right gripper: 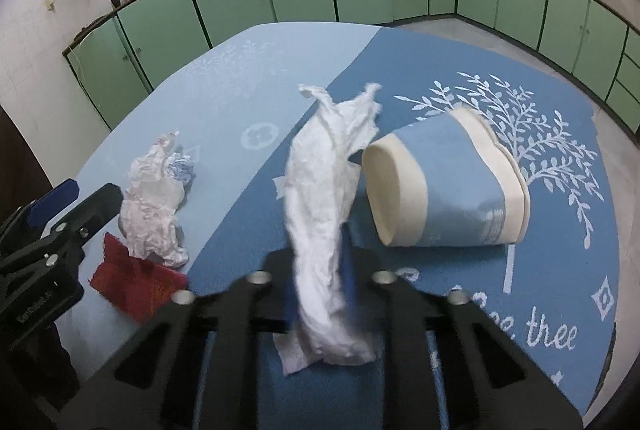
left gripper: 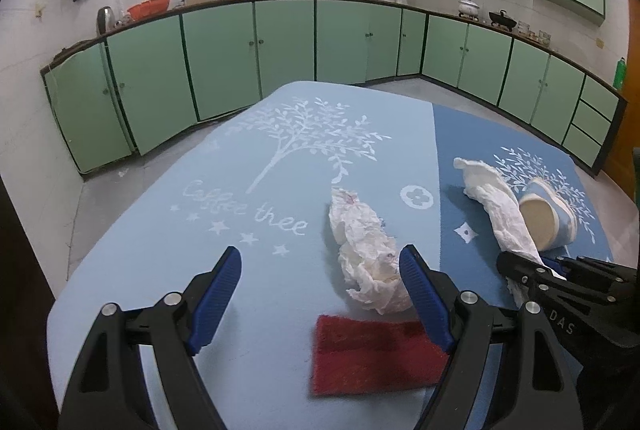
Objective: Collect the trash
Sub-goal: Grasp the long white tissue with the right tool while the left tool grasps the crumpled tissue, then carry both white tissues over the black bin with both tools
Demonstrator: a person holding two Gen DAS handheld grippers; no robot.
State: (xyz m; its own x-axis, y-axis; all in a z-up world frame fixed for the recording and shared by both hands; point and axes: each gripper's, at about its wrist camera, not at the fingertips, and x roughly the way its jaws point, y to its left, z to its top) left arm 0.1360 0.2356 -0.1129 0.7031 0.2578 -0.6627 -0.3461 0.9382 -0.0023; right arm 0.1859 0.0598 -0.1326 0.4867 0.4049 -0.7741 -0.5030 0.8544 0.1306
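My right gripper (right gripper: 320, 270) is shut on a long white paper tissue (right gripper: 324, 189), which rises between its black fingers; in the left wrist view that same tissue (left gripper: 496, 197) leads down into the right gripper (left gripper: 532, 270). A blue and cream paper cup (right gripper: 444, 189) lies on its side just right of the tissue, and shows as the cup (left gripper: 548, 218) at the right. My left gripper (left gripper: 320, 278) stands open over the table, its right finger (left gripper: 420, 294) beside a crumpled white wrapper (left gripper: 368, 254). A red cloth (left gripper: 372, 354) lies just below the wrapper.
The table is covered by a light blue mat (left gripper: 200, 230) on the left and a darker blue mat (right gripper: 520, 290) on the right. Green kitchen cabinets (left gripper: 248, 57) run along the walls beyond the table's far edge.
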